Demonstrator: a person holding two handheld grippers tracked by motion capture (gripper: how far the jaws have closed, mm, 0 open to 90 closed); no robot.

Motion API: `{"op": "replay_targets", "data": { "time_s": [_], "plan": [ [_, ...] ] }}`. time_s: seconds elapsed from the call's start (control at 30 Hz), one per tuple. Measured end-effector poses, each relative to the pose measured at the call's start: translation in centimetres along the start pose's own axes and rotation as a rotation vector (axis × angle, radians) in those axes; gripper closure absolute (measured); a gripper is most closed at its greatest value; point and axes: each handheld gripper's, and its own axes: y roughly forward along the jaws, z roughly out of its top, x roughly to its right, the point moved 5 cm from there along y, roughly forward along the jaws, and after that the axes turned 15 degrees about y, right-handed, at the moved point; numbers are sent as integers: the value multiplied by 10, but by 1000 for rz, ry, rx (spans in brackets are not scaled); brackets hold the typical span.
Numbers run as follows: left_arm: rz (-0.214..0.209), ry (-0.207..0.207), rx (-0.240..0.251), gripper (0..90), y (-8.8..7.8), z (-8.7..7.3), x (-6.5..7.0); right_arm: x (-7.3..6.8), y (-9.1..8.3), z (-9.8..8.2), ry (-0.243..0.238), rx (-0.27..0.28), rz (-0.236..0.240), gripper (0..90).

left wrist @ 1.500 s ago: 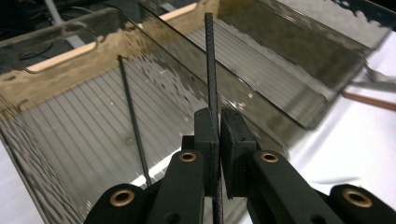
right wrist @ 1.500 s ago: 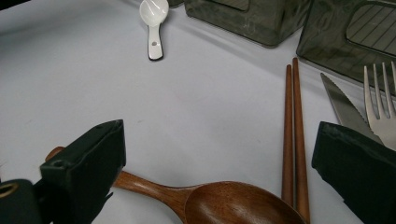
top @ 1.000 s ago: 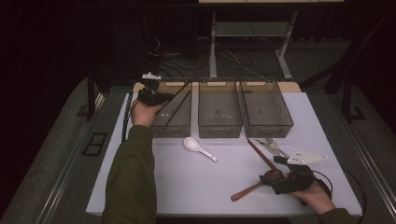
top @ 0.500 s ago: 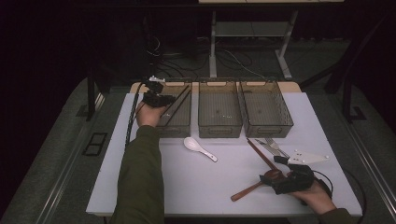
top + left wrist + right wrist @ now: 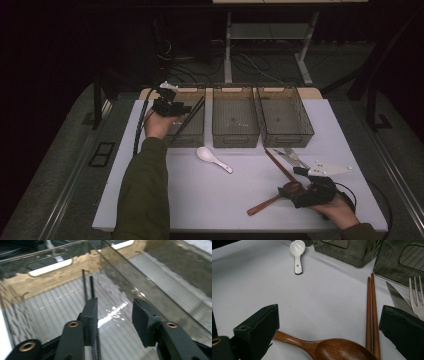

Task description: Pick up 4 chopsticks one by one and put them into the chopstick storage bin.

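At the far-left corner of the white counter (image 5: 210,200), the left claw (image 5: 113,315) hangs over the leftmost of three smoky bins (image 5: 192,117), its jaws part-open after just spreading. A pair of black chopsticks (image 5: 88,288) runs along the inner face of one pad and on into the bin — whether that pad touches them is hard to tell, and their near ends are cut off at the frame's bottom. The right claw (image 5: 329,327) rests low on the counter's near-right side, jaws wide, gripping nothing; between them lie a wooden spoon (image 5: 332,348) and brown chopsticks (image 5: 372,315), both cropped. A knife (image 5: 397,298) and fork (image 5: 415,295) are partly hidden by one jaw — a white spoon (image 5: 297,255) lies apart.
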Motion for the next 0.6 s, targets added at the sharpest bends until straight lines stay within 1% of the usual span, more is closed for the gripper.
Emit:
{"op": "replay_targets", "data": {
  "time_s": [0.03,0.07,0.1,0.13,0.17,0.23,0.3,0.33,0.37,0.43,0.5,0.6],
  "plan": [
    [1,8,3,516,-2,0,1,0,0,0,0,0,-1,33],
    [-7,20,12,505,-5,0,2,1,0,0,0,0,-3,33],
    [-18,9,25,491,-6,0,4,1,0,0,2,0,-3,33],
    [-36,19,33,479,-8,-1,5,1,0,0,4,1,-3,33],
    [-44,8,38,470,-10,-2,8,1,0,0,5,1,-1,33],
    [-53,38,32,448,-14,-4,11,1,0,0,7,0,0,33],
    [-69,27,44,434,-17,-6,14,1,1,1,5,-1,-1,33],
    [-80,32,47,430,-19,-7,16,2,1,1,4,-3,-3,33],
    [-83,23,54,426,-20,-8,18,2,2,1,7,-6,-3,33],
    [-85,33,65,416,-25,-9,21,1,2,1,8,-6,-2,33],
    [-95,29,87,406,-28,-9,26,1,3,1,4,-8,-2,33],
    [-106,52,93,397,-32,-9,35,1,3,1,8,-4,-6,33]
  ]
}}
